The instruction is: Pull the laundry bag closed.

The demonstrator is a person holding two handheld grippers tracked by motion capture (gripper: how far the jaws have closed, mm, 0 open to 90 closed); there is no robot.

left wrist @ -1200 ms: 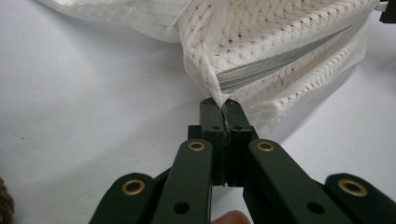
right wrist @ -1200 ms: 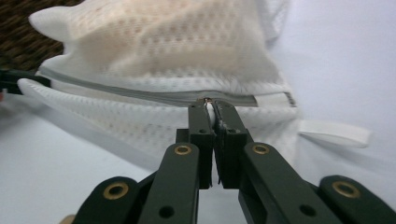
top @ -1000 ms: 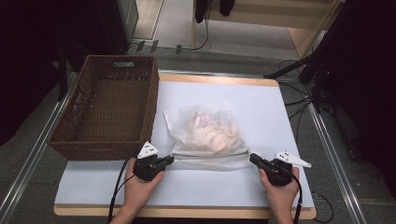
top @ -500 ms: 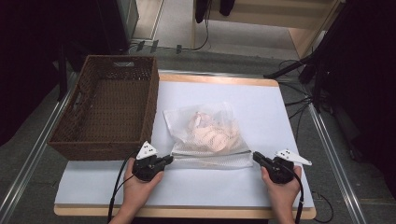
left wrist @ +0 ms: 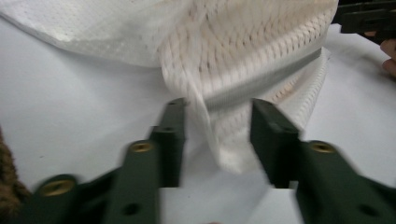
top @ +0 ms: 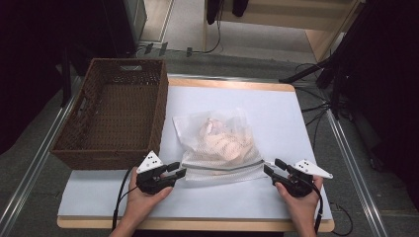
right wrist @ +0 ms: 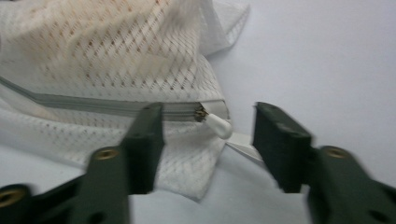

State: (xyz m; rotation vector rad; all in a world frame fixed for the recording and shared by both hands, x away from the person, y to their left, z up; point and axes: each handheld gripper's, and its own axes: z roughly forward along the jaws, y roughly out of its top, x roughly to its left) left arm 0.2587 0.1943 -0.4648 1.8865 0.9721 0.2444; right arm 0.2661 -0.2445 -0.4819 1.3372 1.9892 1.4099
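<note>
As both tools let go, the left tool (left wrist: 217, 140) and right tool (right wrist: 208, 144) gape around the mesh bag's (top: 222, 143) zipped corners — gripping nothing; zipper (right wrist: 107, 103) apparently closed.

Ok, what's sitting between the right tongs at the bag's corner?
In the right gripper view, the right tongs have just opened around the mesh bag corner and its white zipper pull; pads clear.
</note>
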